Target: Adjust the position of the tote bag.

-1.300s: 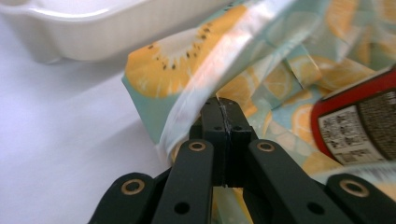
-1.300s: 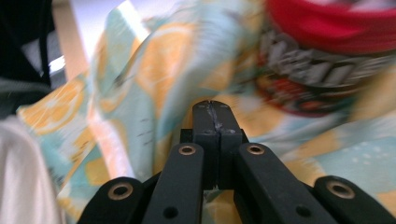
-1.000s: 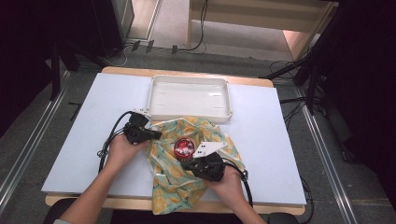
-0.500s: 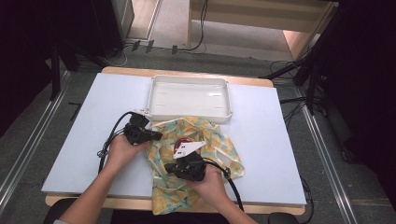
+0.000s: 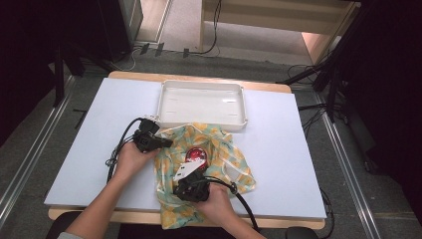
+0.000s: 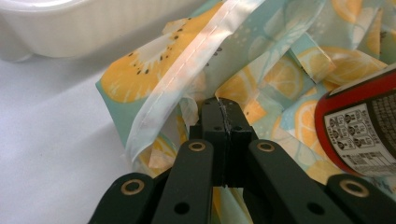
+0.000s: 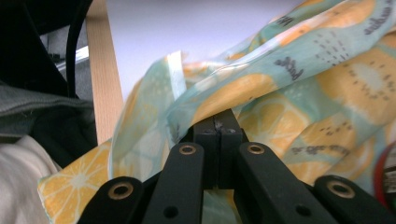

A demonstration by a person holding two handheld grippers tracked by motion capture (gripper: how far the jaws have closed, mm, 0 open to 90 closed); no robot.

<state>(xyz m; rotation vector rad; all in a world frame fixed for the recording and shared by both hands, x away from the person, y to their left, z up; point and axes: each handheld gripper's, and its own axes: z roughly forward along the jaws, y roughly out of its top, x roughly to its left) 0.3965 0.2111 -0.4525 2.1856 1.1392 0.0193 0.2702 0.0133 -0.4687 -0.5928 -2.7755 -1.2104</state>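
Gripping the near part of the bag (image 5: 199, 164), the right tongs (image 5: 185, 175) sit closest to the person's edge of the worktop (image 5: 89, 149), jaws pressed fully together with a fold of the lemon-print film caught between them; in the right gripper view the bag (image 7: 289, 88) bunches up around the jaw tips and the wooden worktop edge (image 7: 100, 70) runs just beyond. The right hand (image 5: 219, 201) wraps the tool's body, and its cable (image 5: 244, 199) loops off toward the near edge. A little farther in, the can (image 5: 195, 155), red on top, lies inside the crumpled bag, between the two tools; in the left gripper view the can (image 6: 359, 126) shows its red rim and a printed label, just to the right of the jaws. To the left of it, the left tongs (image 5: 166, 143) are also clamped shut, pinching the bag's left rim where a pale seam (image 6: 187, 74) folds over; the left hand (image 5: 132, 159) holds them steady, cable (image 5: 122, 144) curling beside the wrist. Beyond the bag, touching its far edge, stands the white tray (image 5: 201, 87), bare inside, near the back of the worktop.
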